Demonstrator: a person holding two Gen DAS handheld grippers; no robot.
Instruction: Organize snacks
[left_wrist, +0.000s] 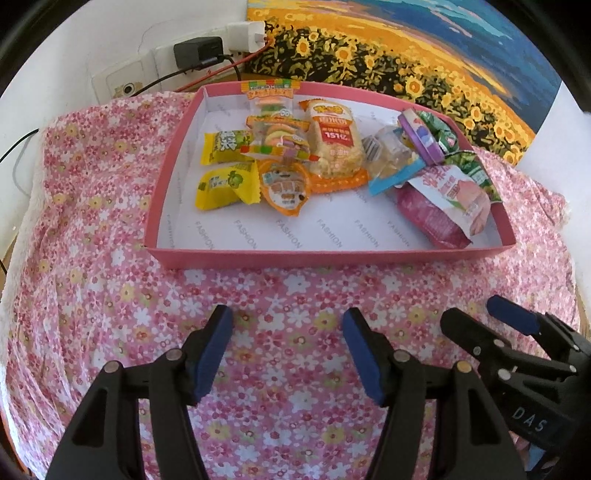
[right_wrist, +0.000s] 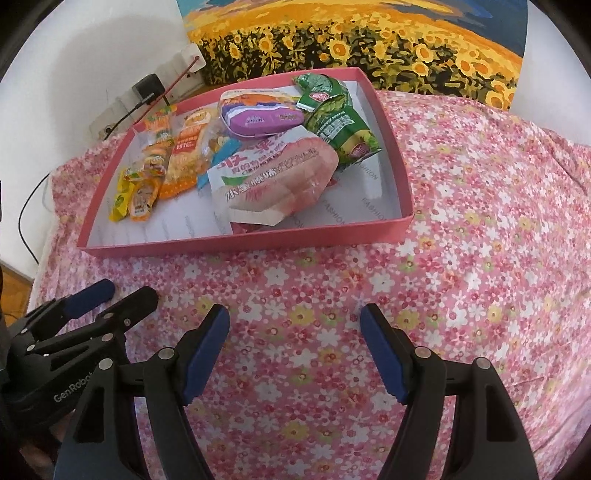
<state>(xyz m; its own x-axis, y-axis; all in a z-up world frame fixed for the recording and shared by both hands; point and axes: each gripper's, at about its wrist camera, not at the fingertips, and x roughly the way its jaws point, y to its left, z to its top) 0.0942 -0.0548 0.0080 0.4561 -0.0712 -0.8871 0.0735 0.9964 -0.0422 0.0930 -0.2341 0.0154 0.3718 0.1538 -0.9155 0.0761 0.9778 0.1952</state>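
Left wrist view: a shallow pink box (left_wrist: 325, 254) with a white lining printed "FASHION" sits on a pink floral cloth (left_wrist: 110, 277), its far edge near a sunflower painting (left_wrist: 406, 55) that leans on the white wall. All the snacks lie inside the box, crowded toward its far half. On the left are two yellow candy packets (left_wrist: 225, 184), one behind the other. Just right of them lies a small orange jelly cup (left_wrist: 284, 188), with clear-wrapped burger gummies (left_wrist: 277, 136) behind it and an orange rice-cracker pack (left_wrist: 334, 144) alongside. At the right side a pink peach-printed pouch (left_wrist: 443, 206) lies tilted, with a purple packet (left_wrist: 421, 136) and green packets (left_wrist: 469, 166) behind it. Chargers (left_wrist: 199, 51) are plugged into a wall strip beyond the box.

The left claw (left_wrist: 288, 354) points steeply down at the bare cloth in front of the box, blue pads parted about halfway, nothing between them. The right claw (left_wrist: 476, 321) shows at the lower right edge, close beside it.

In the right wrist view the right claw (right_wrist: 295, 354) likewise hangs over the cloth short of the box (right_wrist: 240, 243), jaws apart and empty, with the left claw (right_wrist: 118, 295) at lower left. The peach pouch (right_wrist: 273, 181) is the nearest snack here.
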